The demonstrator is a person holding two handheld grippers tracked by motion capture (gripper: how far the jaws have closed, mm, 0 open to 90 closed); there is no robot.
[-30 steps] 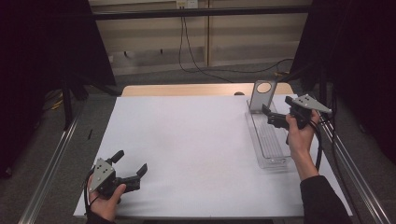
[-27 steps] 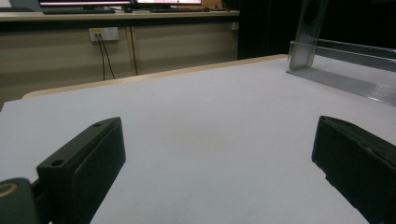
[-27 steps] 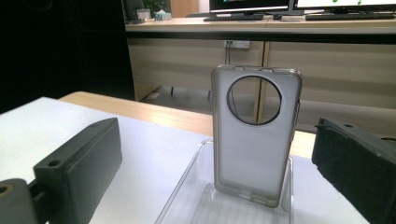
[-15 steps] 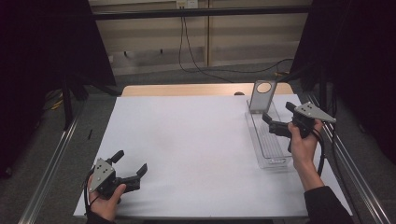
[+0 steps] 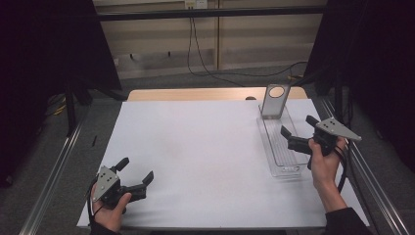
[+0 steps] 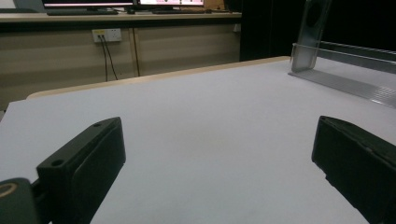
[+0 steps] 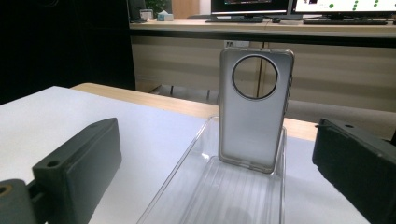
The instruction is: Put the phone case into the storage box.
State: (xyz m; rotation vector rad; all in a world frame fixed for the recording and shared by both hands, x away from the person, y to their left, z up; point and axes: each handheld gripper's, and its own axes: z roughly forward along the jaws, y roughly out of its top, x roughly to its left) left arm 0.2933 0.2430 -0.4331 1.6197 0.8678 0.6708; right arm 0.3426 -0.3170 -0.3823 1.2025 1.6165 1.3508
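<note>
A clear plastic tray [image 5: 284, 171] lies lengthwise at the right side of the white table top [image 5: 195, 142]. At the tray's far end a grey phone case [image 5: 273, 101] with a round cut-out stands upright. My right gripper [image 5: 298, 126] hovers open over the tray's near half, pointing left, with nothing between its jaws. In the right gripper view the case [image 7: 254, 116] stands straight ahead in the tray [image 7: 219, 200], beyond the open gripper [image 7: 217, 161]. My left gripper [image 5: 135, 170] rests open at the near left of the table. Its own view shows the gripper [image 6: 219, 163] open, with the tray [image 6: 359, 86] and case [image 6: 312, 32] far off.
A bare wooden strip [image 5: 195, 94] edges the table's far side. Metal rails [image 5: 54, 171] run along both sides of the table. Black curtains stand left and right, and cables hang down the back wall [image 5: 195, 44].
My right gripper has drawn back along the tray toward the near edge, still open. The left gripper has not moved.
</note>
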